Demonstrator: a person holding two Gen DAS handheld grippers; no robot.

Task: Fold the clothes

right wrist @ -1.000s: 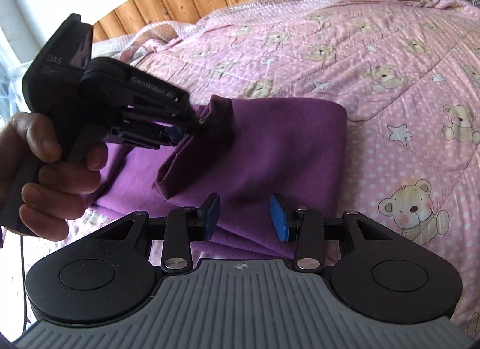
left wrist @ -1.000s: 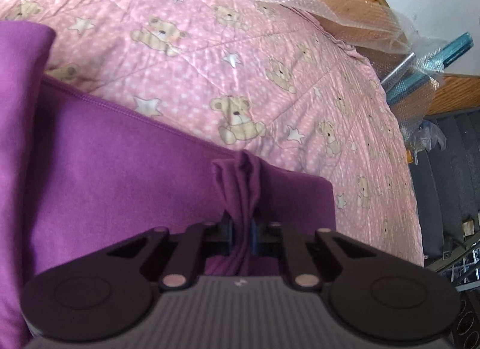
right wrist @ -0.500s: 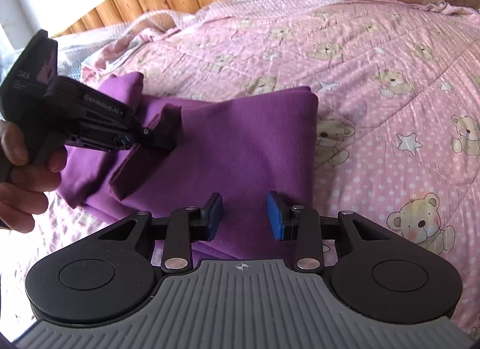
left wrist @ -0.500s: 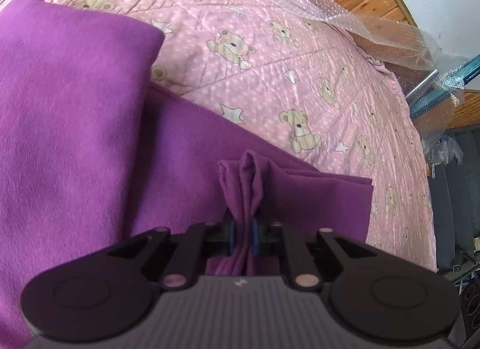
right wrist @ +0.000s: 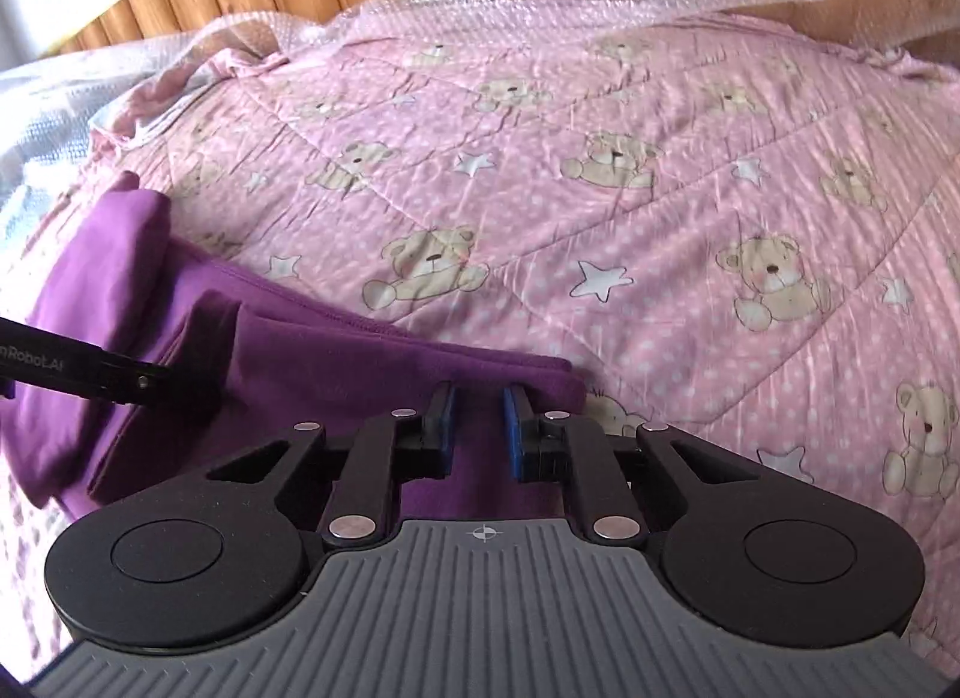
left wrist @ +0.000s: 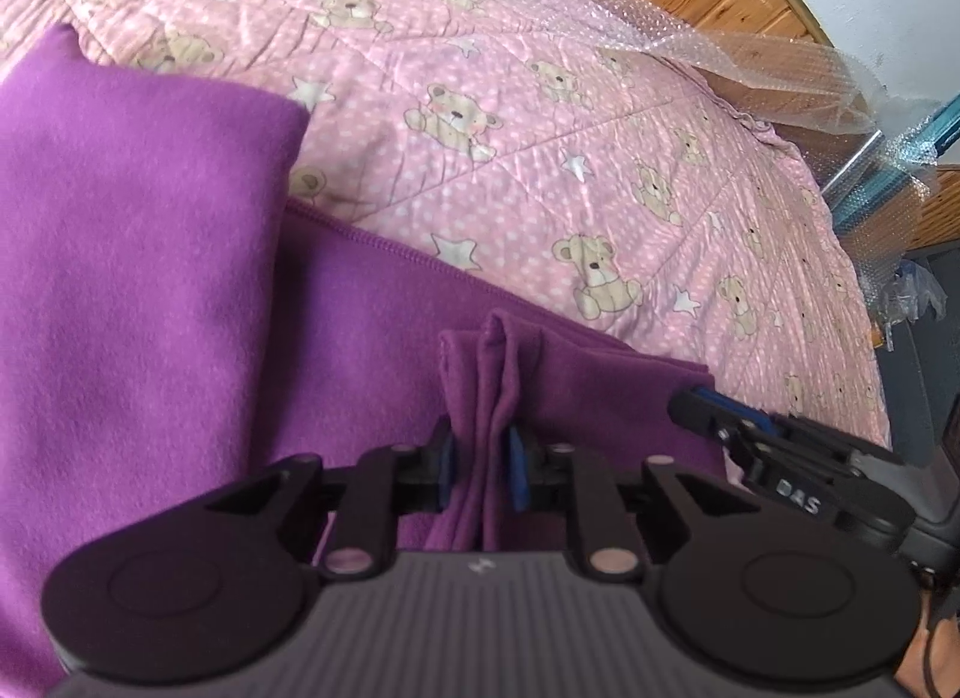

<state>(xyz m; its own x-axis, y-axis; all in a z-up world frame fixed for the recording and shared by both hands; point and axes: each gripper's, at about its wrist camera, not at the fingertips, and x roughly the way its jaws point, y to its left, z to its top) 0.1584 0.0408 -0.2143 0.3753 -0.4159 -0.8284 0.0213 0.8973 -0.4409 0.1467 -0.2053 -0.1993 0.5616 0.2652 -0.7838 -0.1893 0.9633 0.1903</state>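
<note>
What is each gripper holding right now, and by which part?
The left gripper, opening, still pinches a bunched fold of the purple garment. The right gripper is closing over its corner, not yet gripping.

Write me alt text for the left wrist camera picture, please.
The left claw pinches a bunched fold of purple garment, its jaws opening, above a pink teddy-bear quilt. The right claw reaches in beside it.
</note>
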